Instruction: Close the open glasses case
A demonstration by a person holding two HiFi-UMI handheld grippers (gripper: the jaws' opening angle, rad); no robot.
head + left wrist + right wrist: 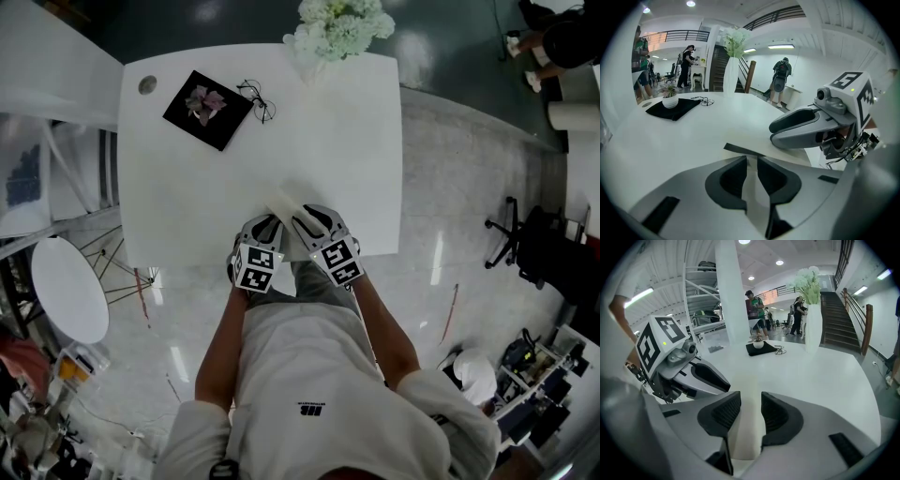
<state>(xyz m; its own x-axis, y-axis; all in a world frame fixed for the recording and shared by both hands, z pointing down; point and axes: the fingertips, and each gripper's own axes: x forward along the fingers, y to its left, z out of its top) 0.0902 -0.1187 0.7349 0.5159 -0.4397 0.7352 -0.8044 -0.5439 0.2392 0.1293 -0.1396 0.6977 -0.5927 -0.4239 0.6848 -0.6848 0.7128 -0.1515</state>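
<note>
It's a big, bright hall with a glossy floor, and the person stands at the near edge of a white table [187, 206]. At its far side are a black cloth [208, 109] with a little potted plant, a pair of spectacles [258, 101] just beside it, and a vase of pale flowers [337, 26] cut off at the top of the head view.

The glasses case [749, 427] is white on white near the front edge. From above I can hardly pick out its outline, and I cannot tell whether its lid is down. The marker cubes cover both hands.

Both bare forearms reach forward close together, and the tools slant down at the case side by side. The left gripper [751, 164] is nipped onto a thin pale part of the case. The right gripper [750, 400] has its jaws a little apart with the case's body lying between the pads, not visibly squeezed.
</note>
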